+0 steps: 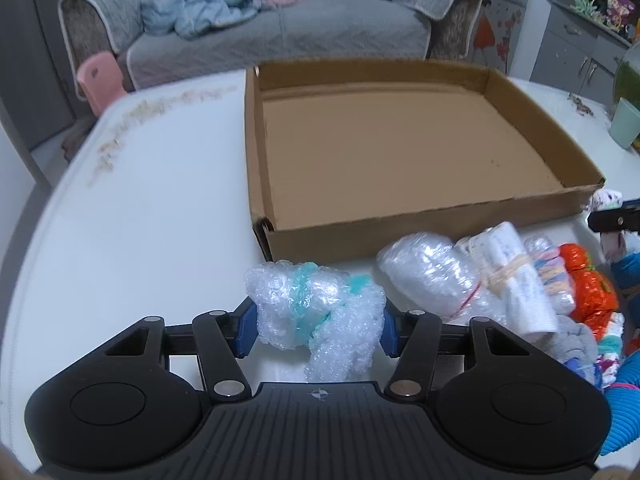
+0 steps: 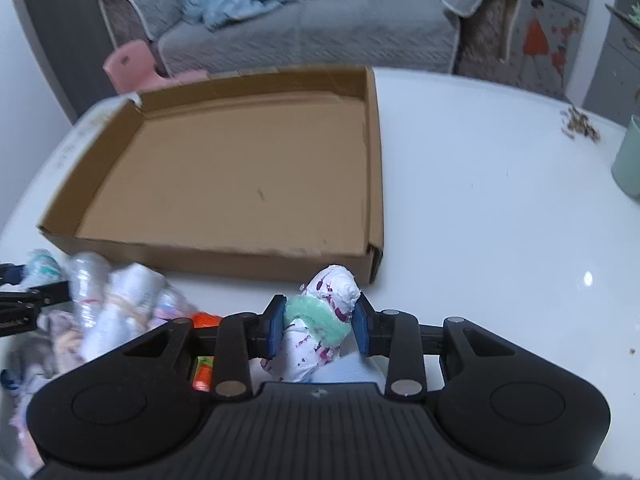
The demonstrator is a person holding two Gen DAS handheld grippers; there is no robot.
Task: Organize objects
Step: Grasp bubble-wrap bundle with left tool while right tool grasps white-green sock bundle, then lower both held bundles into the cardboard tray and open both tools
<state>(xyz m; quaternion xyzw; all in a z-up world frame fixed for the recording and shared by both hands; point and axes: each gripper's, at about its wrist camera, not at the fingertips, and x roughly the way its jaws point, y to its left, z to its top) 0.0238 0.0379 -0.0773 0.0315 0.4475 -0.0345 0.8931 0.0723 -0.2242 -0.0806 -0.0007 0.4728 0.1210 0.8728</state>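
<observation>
- The left claw (image 1: pixel 318 320) is clamped on a bubble-wrap bundle (image 1: pixel 316 308) banded with teal, its blue pads pressing both flanks at the lower centre of the left wrist view. The squeeze is across the bundle's width, probably because the soft wrap needs a firm pinch to keep from slipping.
- The right claw (image 2: pixel 318 326) is closed on a white roll with purple flecks (image 2: pixel 320 320), a green fuzzy band around its middle; the pads sit on either side of that band, at the lower centre of the right wrist view.
- The cardboard tray (image 1: pixel 432 220) lies open and empty across the middle of both views, just beyond both claws: likely the place meant for the sorted things.
- A heap of wrapped bundles (image 1: pixel 500 280) remains on the white worktop (image 1: pixel 140 220) at the lower right of the left view, just in front of the tray's near wall.
- Judged from this, both items are gripped but not yet over the tray.
</observation>
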